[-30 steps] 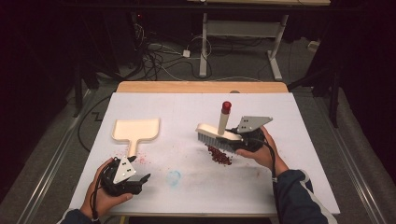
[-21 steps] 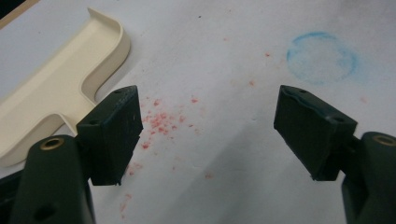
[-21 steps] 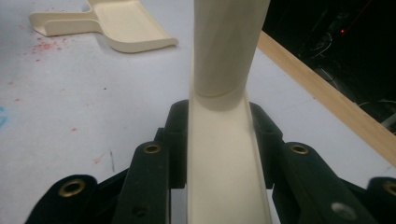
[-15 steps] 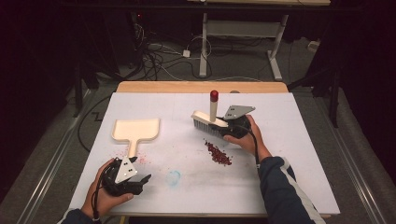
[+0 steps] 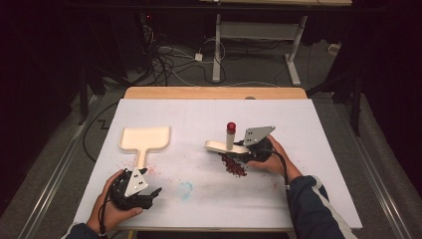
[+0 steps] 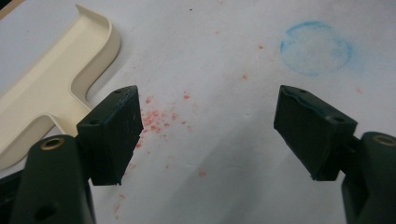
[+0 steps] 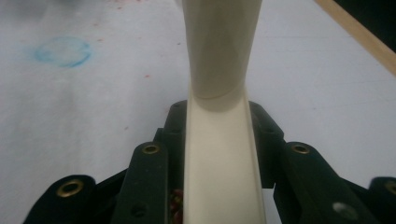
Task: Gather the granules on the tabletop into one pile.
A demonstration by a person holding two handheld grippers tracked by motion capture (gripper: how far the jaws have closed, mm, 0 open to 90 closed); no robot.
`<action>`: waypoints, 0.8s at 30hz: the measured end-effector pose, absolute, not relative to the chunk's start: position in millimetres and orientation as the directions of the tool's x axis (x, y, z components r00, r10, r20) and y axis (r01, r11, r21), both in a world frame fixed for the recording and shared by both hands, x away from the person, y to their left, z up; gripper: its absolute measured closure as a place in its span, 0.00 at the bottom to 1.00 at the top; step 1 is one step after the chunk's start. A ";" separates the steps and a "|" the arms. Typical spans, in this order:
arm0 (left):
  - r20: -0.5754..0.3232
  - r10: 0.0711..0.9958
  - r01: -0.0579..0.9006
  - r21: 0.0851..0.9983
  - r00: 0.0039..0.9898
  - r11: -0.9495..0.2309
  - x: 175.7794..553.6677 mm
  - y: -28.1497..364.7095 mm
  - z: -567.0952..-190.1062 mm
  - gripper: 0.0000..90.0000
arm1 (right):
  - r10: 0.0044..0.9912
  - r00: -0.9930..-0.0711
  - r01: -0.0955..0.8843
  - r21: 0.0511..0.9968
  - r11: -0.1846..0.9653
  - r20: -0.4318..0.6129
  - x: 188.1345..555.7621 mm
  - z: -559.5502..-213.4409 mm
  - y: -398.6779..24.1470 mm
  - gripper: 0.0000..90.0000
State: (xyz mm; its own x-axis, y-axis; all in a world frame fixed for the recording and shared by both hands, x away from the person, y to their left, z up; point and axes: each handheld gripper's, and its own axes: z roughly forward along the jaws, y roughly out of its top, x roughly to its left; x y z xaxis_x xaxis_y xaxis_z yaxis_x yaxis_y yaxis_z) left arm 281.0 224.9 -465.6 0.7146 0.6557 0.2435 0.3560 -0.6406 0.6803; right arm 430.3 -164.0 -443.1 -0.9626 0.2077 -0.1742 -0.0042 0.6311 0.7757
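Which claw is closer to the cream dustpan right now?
Left. The left claw rests open just below the dustpan handle's end. The right claw, shut on the brush, sits farther off across the table by the red bits.

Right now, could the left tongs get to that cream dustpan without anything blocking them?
Probably yes. The left tongs stand open and empty, and the dustpan lies close beside them on the table, with only red crumbs between.
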 end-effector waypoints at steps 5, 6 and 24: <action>0.243 0.655 0.360 0.676 0.716 -0.643 281.3 224.7 -466.1 0.25 | 0.160 -0.971 -0.034 0.768 0.640 -0.176 422.5 -439.8 -178.8 0.74; 0.242 0.655 0.360 0.675 0.716 -0.644 281.3 224.8 -466.1 0.25 | 0.152 -0.973 -0.038 0.766 0.642 -0.175 421.0 -439.3 -181.5 0.74; 0.245 0.660 0.357 0.683 0.710 -0.638 280.6 225.8 -464.4 0.25 | 0.283 -0.929 -0.032 0.813 0.581 -0.239 412.6 -430.5 -201.8 0.75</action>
